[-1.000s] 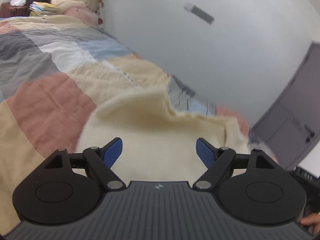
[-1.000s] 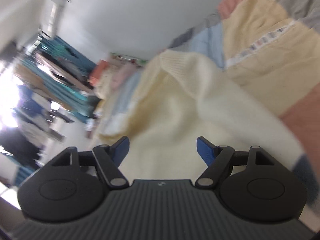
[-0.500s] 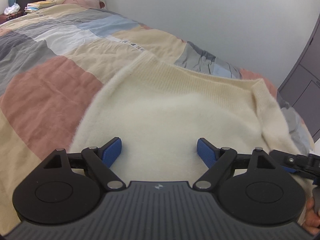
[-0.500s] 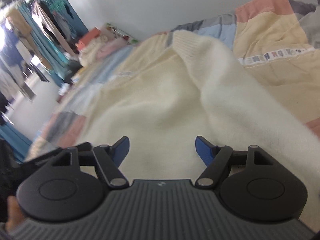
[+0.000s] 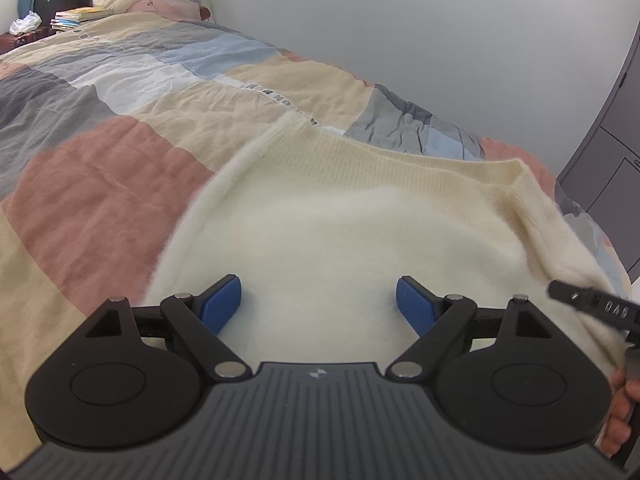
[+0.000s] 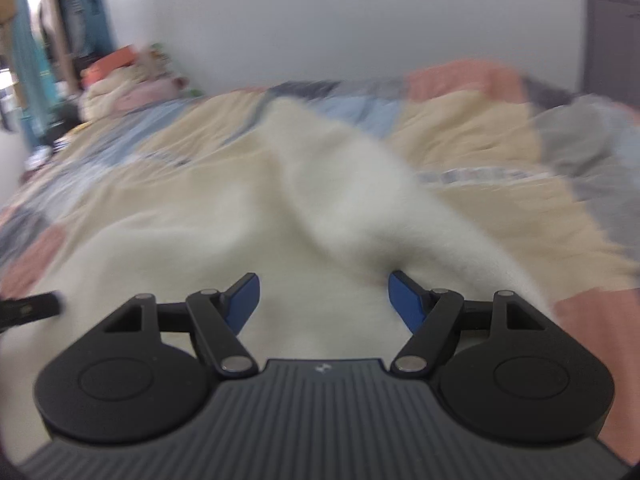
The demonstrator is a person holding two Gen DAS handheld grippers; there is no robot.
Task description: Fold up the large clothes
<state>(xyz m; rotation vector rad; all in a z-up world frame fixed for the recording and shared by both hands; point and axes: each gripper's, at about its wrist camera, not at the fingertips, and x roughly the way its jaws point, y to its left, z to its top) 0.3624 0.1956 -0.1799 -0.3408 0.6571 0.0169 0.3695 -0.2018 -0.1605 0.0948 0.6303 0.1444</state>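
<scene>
Nearest to you, your left gripper has its blue pads spread wide over the fuzzy body of the cream sweater, with nothing pinched between them. Your right gripper is in the same posture: jaws apart, pads standing clear of the knit, though that view is blurred and finer detail is lost. At the right edge of the left view you can see your other hand and the tip of the tool it carries, so both tools sit just beside each other over the near part of the garment.

A little further out, the sweater lies spread on the patchwork quilt. Its ribbed band runs across the far side, fairly straight. From the right view, a long soft ridge, probably a sleeve or a raised fold, crosses the body and is not flat.

Judging by this, you are early on: the garment is laid out, but no neat fold shows, and neither claw holds cloth. What seems left is to take hold of an edge or that sleeve, bring it across, and then double the body.

Farthest away, bedding and books are heaped at the head of the bed, against the grey wall.
</scene>
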